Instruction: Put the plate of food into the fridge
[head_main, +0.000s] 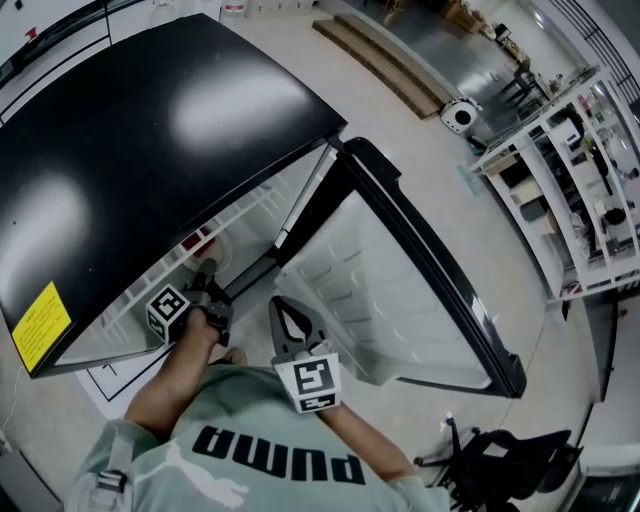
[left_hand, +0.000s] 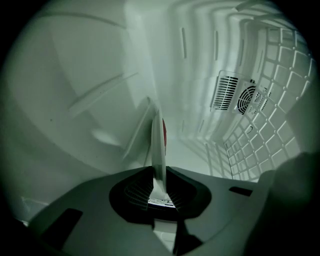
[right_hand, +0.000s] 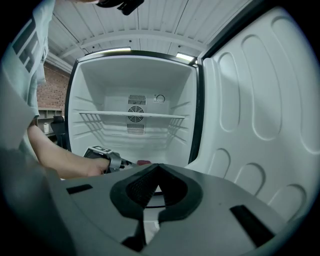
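- Counted two grippers in the head view: left gripper (head_main: 208, 288) at lower left, reaching into the open fridge (head_main: 150, 150), and right gripper (head_main: 285, 320) just right of it, outside the opening.
- Found one plate (left_hand: 157, 142) clenched edge-on between the left jaws, with one red piece of food (left_hand: 163, 132) against its right face.
- Placed the plate inside the fridge, low in the opening and below the one wire shelf (right_hand: 165, 115); could not tell whether it touched the compartment floor.
- Showed the right jaws pressed together tip to tip, with nothing between them.
- Noted one round fan (left_hand: 248, 100) on the back wall, one door (right_hand: 250, 110) swung open at frame right, and one yellow label (head_main: 40, 325) at far left.
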